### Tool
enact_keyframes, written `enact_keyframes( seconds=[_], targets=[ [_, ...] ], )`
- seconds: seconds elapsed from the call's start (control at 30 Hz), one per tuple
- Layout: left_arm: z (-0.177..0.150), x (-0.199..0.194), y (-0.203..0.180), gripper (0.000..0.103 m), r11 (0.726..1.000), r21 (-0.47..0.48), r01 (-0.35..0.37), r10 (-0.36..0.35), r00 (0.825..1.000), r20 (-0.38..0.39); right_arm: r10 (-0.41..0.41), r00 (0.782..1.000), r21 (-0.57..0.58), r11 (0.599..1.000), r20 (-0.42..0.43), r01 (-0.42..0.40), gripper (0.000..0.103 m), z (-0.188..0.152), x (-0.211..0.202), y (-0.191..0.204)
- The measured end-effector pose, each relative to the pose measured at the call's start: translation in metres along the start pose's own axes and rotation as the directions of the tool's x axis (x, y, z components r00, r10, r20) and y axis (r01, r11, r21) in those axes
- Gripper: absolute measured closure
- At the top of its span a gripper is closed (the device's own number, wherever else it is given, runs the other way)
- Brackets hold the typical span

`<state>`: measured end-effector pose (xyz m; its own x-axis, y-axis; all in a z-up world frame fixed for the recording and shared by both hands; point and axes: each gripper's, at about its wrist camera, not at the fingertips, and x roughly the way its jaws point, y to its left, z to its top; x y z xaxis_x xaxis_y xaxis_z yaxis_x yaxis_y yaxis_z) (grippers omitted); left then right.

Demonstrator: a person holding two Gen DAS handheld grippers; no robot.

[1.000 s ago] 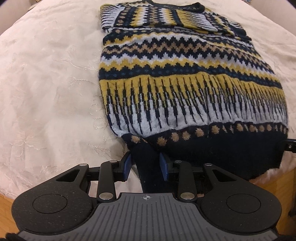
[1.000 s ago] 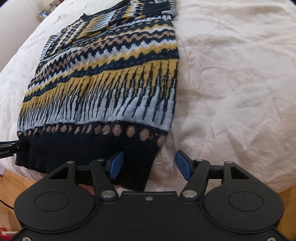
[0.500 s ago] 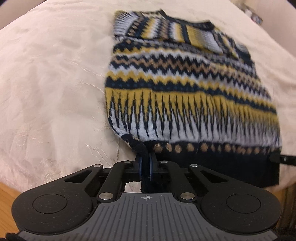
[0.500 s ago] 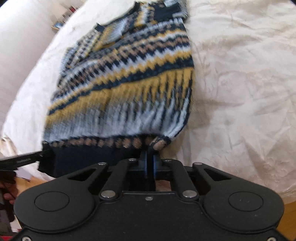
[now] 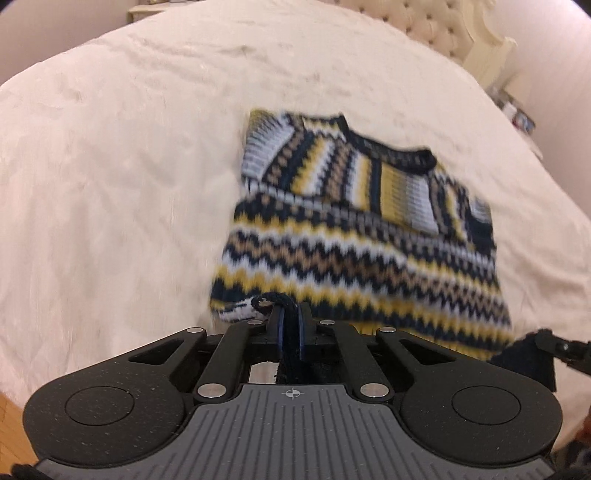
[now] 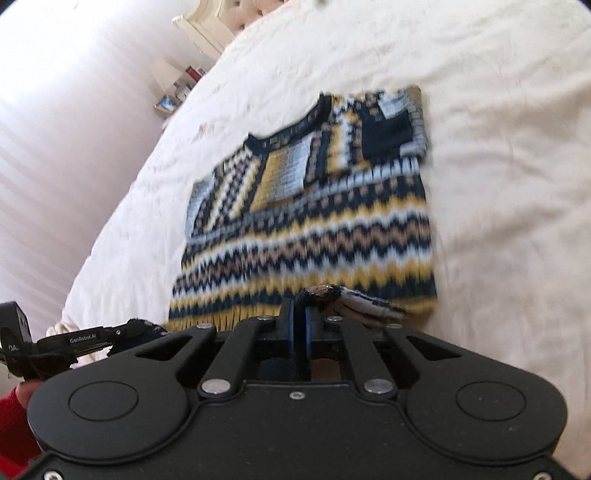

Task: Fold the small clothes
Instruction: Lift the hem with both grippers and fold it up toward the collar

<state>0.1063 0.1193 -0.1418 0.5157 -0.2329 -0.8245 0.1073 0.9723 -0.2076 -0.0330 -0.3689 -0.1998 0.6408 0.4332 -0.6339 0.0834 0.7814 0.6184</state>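
Note:
A patterned knit sweater in navy, yellow, white and tan lies on a cream bedspread, sleeves folded in at the collar end. My left gripper is shut on the sweater's navy hem at its left corner and holds it lifted, curling toward the collar. My right gripper is shut on the hem at the right corner of the sweater, also lifted. Each gripper shows at the edge of the other's view.
The bedspread spreads wide on both sides of the sweater. A tufted headboard stands beyond the collar end. A nightstand with small items is by the wall. Wooden floor shows at the near edge.
Both grippers closed on the sweater's bottom hem, then lifted it and carried it forward toward the collar, so the lower part of the sweater now doubles over.

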Motion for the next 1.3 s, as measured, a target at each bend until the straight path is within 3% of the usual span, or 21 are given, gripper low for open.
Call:
enact_keyframes(
  seconds=[0.53, 0.8, 0.9, 1.0, 1.1, 1.3],
  targets=[
    [0.115, 0.030, -0.028, 0.096, 0.998, -0.058, -0.008, 0.017, 0.986, 0.165, 0.055, 0.992, 0.003, 0.998, 0.118, -0.055, 0.091, 0.123, 0.039, -0.014],
    [0.151, 0.063, -0.044, 0.096, 0.999, -0.018, -0.033, 0.035, 0.985, 0.167, 0.027, 0.986, 0.033, 0.999, 0.163, -0.033, 0.091, 0.180, 0.071, -0.026],
    [0.159, 0.074, -0.045, 0.096, 0.999, -0.011, -0.039, 0.040, 0.988, 0.152, -0.011, 0.994, 0.037, 0.999, 0.110, 0.007, 0.082, 0.194, 0.089, -0.032],
    [0.162, 0.084, -0.043, 0.096, 0.999, -0.002, -0.036, 0.036, 0.991, 0.128, -0.086, 0.996, -0.039, 0.995, 0.033, 0.087, 0.077, 0.194, 0.108, -0.032],
    [0.162, 0.093, -0.038, 0.096, 0.999, -0.003, -0.035, 0.035, 0.994, 0.102, -0.160, 0.987, -0.140, 0.978, -0.025, 0.155, 0.048, 0.182, 0.126, -0.032],
    [0.166, 0.106, -0.025, 0.096, 0.999, -0.017, -0.030, 0.031, 0.998, 0.059, -0.248, 0.966, -0.299, 0.930, -0.075, 0.215, 0.048, 0.163, 0.154, -0.028]
  ],
)
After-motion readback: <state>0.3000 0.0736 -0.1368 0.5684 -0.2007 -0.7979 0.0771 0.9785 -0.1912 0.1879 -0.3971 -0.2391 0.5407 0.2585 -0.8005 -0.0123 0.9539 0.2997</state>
